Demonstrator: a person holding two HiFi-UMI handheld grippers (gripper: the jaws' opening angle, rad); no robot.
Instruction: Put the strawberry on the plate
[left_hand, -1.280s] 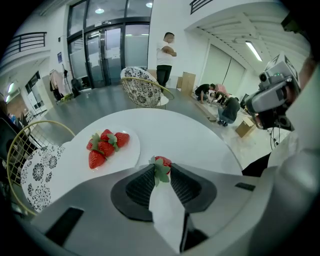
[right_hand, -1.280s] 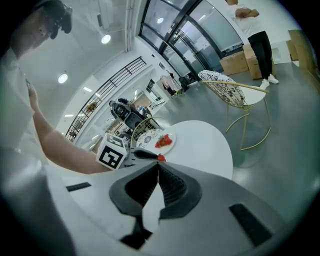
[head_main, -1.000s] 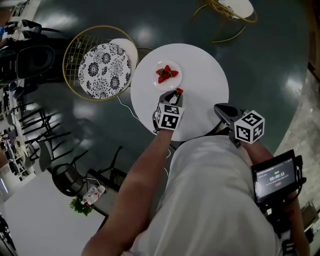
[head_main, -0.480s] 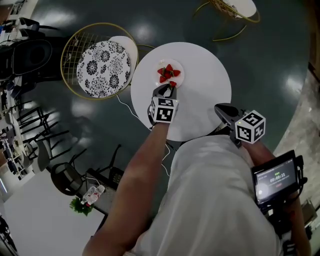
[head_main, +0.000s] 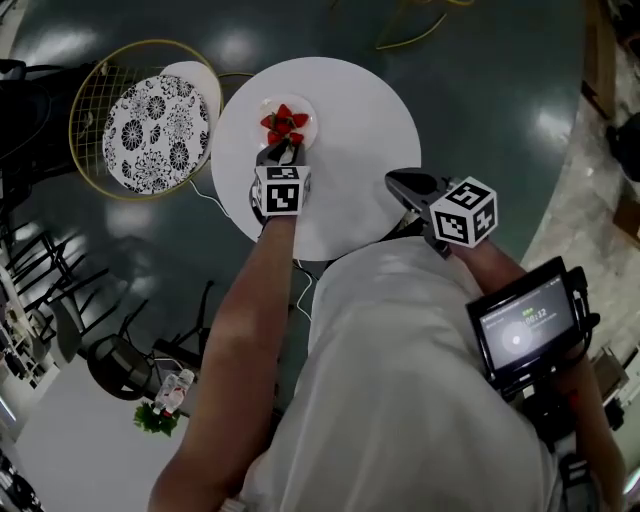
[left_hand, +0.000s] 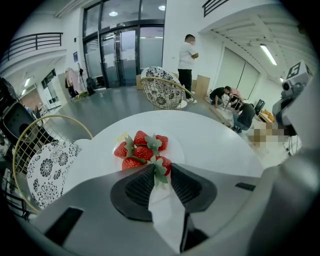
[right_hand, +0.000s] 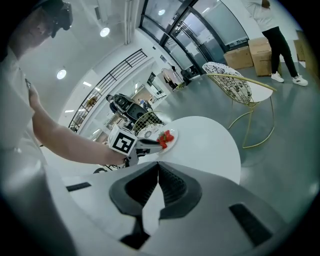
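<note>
My left gripper (head_main: 288, 150) is shut on a red strawberry (left_hand: 162, 166) with green leaves, nipped at the tips of its jaws. It hangs over the near rim of a small white plate (head_main: 311, 118) on the round white table (head_main: 360, 130). Several strawberries (left_hand: 139, 148) lie heaped on that plate, just beyond the held one. Whether the held berry touches the plate I cannot tell. My right gripper (head_main: 402, 183) hovers shut over the table's near right edge with nothing in it. The right gripper view shows the left gripper (right_hand: 156, 143) at the plate.
A gold wire chair with a black-and-white patterned cushion (head_main: 155, 118) stands left of the table. A second gold chair frame (head_main: 420, 20) is at the top. A screen device (head_main: 525, 325) hangs at my right. People stand and crouch far behind the table (left_hand: 215, 145).
My left gripper has carried the strawberry away from me across the table to the plate's near rim. The right gripper has stayed put. The head view has shifted.
</note>
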